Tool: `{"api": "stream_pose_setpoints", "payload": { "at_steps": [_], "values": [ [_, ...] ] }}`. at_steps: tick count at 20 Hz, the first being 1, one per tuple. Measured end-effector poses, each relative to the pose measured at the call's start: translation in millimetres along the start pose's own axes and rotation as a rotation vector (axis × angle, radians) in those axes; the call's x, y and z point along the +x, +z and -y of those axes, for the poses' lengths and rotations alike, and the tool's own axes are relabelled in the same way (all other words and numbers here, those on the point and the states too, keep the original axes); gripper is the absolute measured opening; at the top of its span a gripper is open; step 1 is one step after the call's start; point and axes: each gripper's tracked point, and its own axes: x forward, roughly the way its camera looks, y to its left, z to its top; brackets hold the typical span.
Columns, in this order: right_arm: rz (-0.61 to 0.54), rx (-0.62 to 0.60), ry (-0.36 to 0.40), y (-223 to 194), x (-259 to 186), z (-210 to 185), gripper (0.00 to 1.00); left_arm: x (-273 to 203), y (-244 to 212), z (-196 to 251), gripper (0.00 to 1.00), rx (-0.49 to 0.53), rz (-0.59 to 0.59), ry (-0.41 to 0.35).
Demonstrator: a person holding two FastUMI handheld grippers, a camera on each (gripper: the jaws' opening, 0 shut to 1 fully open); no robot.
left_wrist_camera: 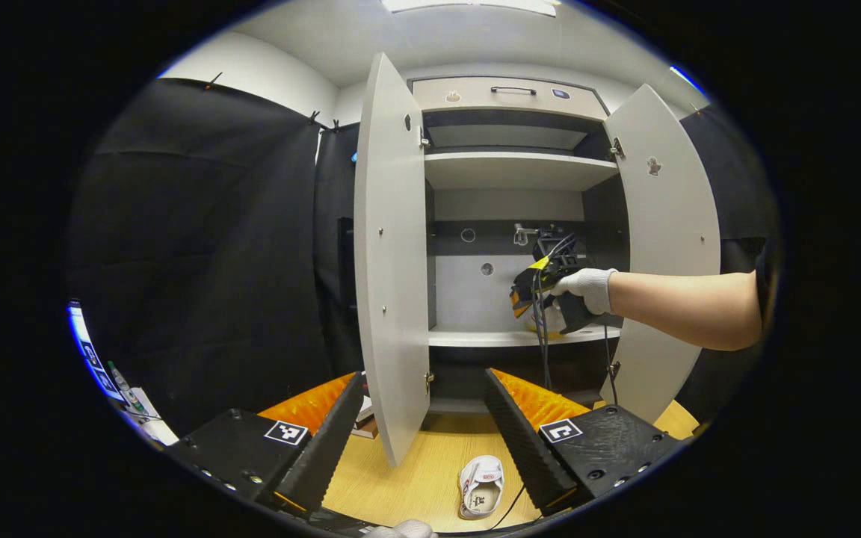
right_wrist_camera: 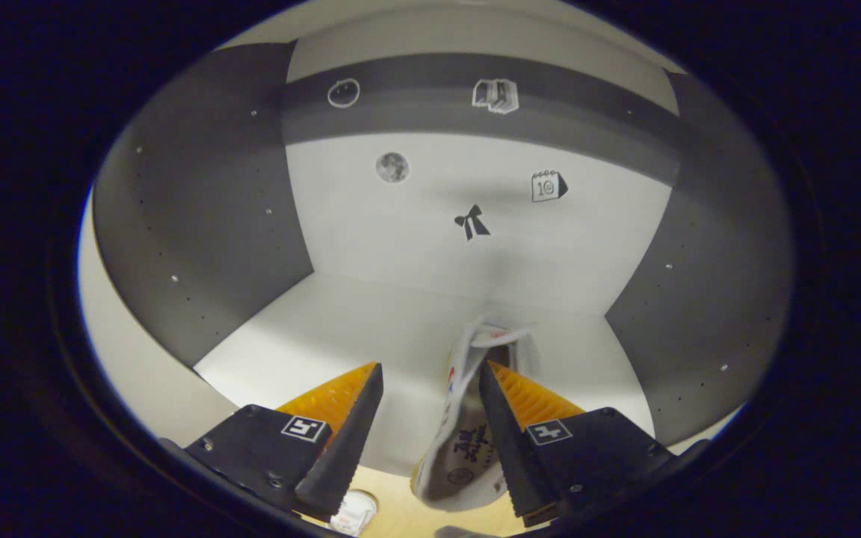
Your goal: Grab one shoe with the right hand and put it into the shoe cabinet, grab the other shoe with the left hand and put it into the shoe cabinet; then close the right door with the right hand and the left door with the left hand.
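The shoe cabinet (left_wrist_camera: 509, 168) stands with both doors swung wide. A white shoe (left_wrist_camera: 480, 486) lies on the wooden floor in front of it, between and below the fingers of my open left gripper (left_wrist_camera: 424, 375). A gloved hand holds my right gripper (left_wrist_camera: 542, 288) inside the cabinet, over the lower shelf (left_wrist_camera: 475, 338). In the right gripper view, the other white shoe (right_wrist_camera: 464, 418) rests on that shelf (right_wrist_camera: 341, 329). My right gripper (right_wrist_camera: 431, 367) is open: the shoe lies against the right finger and apart from the left one.
The left door (left_wrist_camera: 389, 254) stands edge-on close in front of my left gripper, and the right door (left_wrist_camera: 666, 246) hangs open behind the person's forearm. An upper shelf (left_wrist_camera: 513, 170) and a drawer (left_wrist_camera: 509, 93) sit above. Small stickers dot the cabinet's back wall (right_wrist_camera: 468, 224).
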Motion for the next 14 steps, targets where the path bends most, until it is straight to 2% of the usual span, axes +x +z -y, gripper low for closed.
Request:
{"api": "stream_pose_setpoints", "payload": {
  "at_steps": [2, 4, 5, 6, 7, 8, 10, 11, 12, 14],
  "values": [
    [0.095, 0.003, -0.043, 12, -25, 9, 0.83, -4, 3, -4, 0.96, 0.001, 0.010, -0.009],
    [0.190, 0.021, -0.052, 22, -56, 12, 0.83, -8, 4, -8, 0.97, 0.010, 0.018, -0.017],
    [0.235, 0.023, -0.056, 25, -73, 14, 0.87, -8, 3, -9, 0.97, 0.011, 0.016, -0.024],
    [0.276, 0.020, -0.067, 25, -93, 18, 0.83, -10, 2, -9, 0.97, 0.010, 0.018, -0.031],
    [0.321, 0.015, -0.065, 25, -114, 18, 0.87, -12, 1, -9, 0.97, 0.008, 0.018, -0.042],
    [0.359, 0.011, -0.070, 22, -135, 18, 0.83, -14, 0, -10, 0.96, 0.009, 0.020, -0.048],
    [0.425, 0.008, -0.071, 9, -179, 21, 0.83, -15, -3, -9, 0.96, 0.004, 0.020, -0.070],
    [0.452, 0.012, -0.070, 0, -198, 22, 0.88, -16, -4, -7, 1.00, 0.001, 0.022, -0.082],
    [0.480, 0.008, -0.073, -13, -218, 25, 1.00, -16, -5, -6, 0.96, 0.000, 0.020, -0.097],
    [0.510, 0.014, -0.081, -37, -253, 30, 1.00, -15, -6, -5, 1.00, 0.005, 0.025, -0.116]
  ]
}}
